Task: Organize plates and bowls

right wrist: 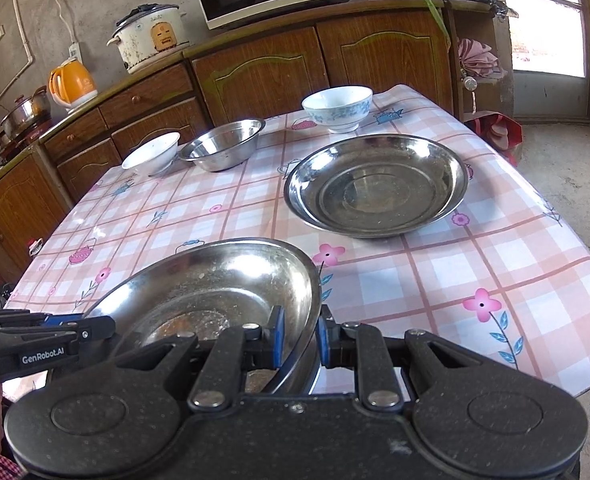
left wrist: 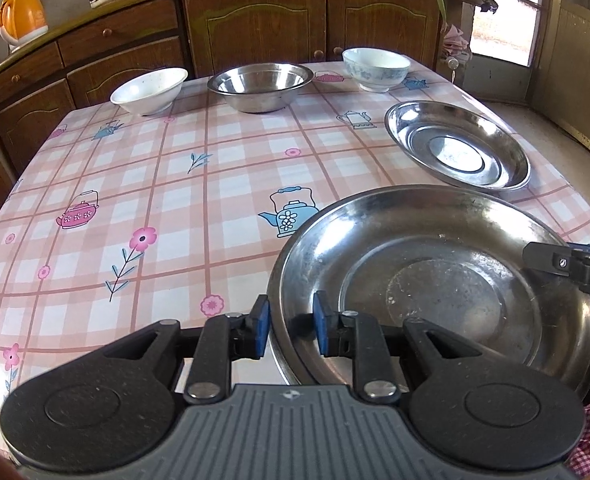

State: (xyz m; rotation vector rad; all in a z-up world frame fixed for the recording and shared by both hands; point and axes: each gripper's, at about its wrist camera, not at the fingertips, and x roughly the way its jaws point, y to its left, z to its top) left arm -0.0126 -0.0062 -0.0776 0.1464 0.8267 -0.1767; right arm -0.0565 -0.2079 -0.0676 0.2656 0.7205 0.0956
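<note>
1. My left gripper (left wrist: 291, 330) straddles the near steel plate (left wrist: 435, 288) at its left rim, pads not yet touching.
2. My right gripper (right wrist: 299, 338) is clenched on the same plate's right rim.
3. Second steel plate (right wrist: 375, 186) sits on the table (left wrist: 175, 200) beyond.

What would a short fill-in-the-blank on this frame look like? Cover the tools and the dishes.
1. Both tools, left and right, straddle the rim of the same near steel ____.
2. The number of bowls along the table's far edge is ____.
3. The middle bowl is made of ____.
4. The blue-patterned bowl stands on the table's ____ side.

Missing: plate; three; steel; right
</note>
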